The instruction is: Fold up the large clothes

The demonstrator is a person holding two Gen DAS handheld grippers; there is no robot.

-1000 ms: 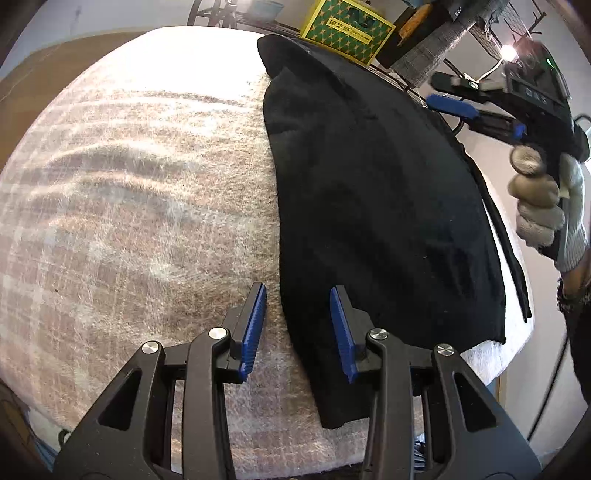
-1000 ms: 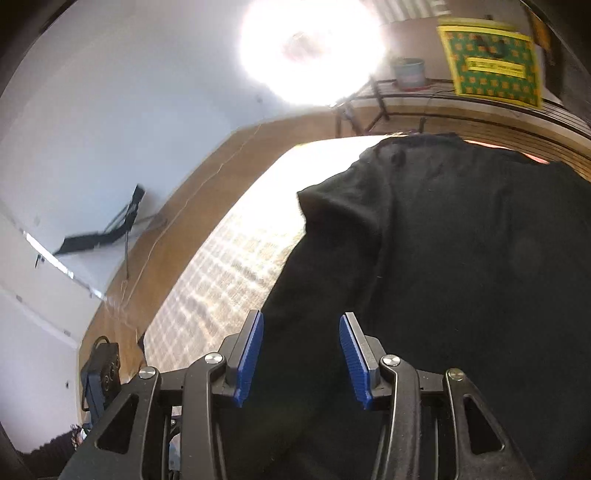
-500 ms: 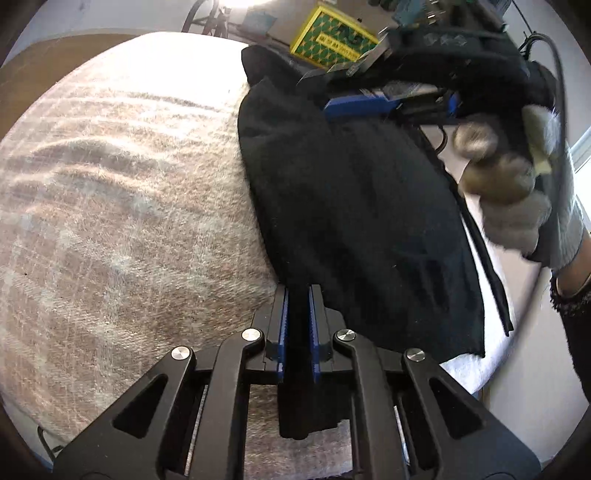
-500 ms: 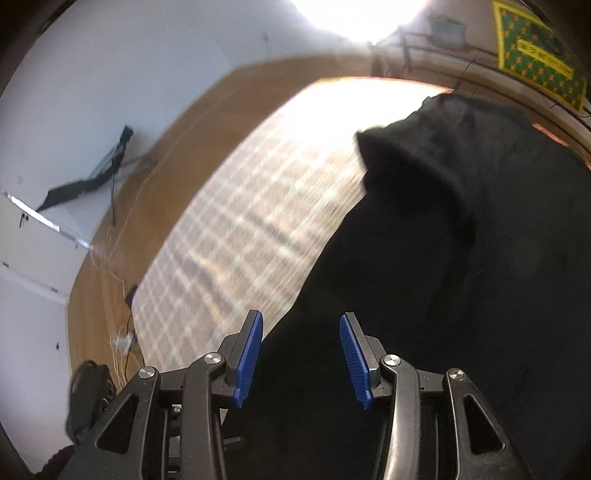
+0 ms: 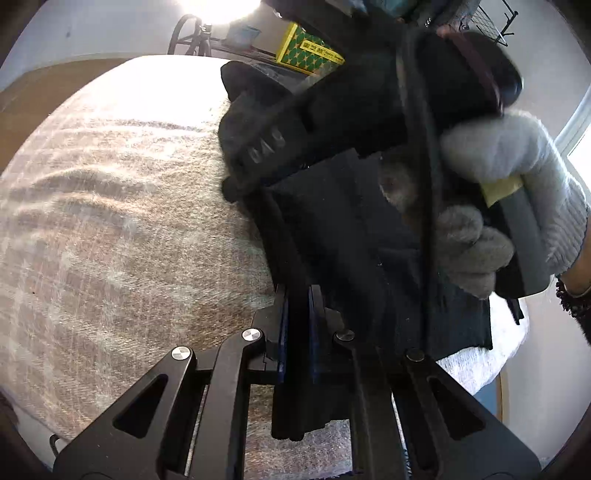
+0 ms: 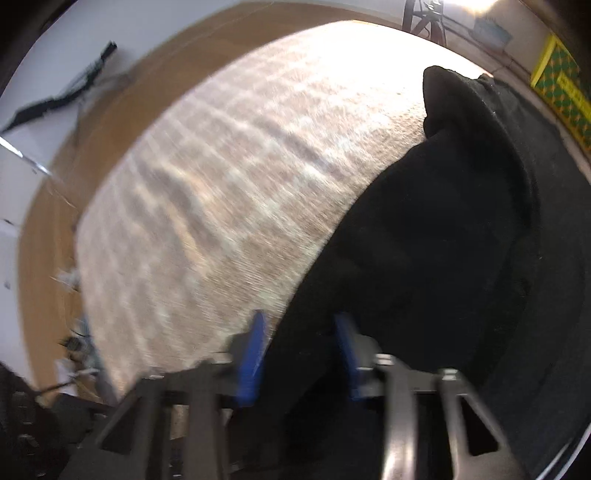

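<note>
The plaid blanket (image 5: 110, 221), woven in beige and white checks, covers the work surface and serves as the reference landmark. Wood-toned flooring (image 6: 48, 229) borders the blanket on its far and left sides. A plain white wall (image 5: 92, 26) rises beyond the flooring. A strong light source (image 5: 218, 7) glares above the blanket's far edge. A dark metal stand (image 5: 188, 37) sits just beyond that edge. A yellow box with green dots (image 5: 310, 50) rests on shelving past the blanket's far right corner. A bright window (image 5: 580, 144) lies to the blanket's right.
</note>
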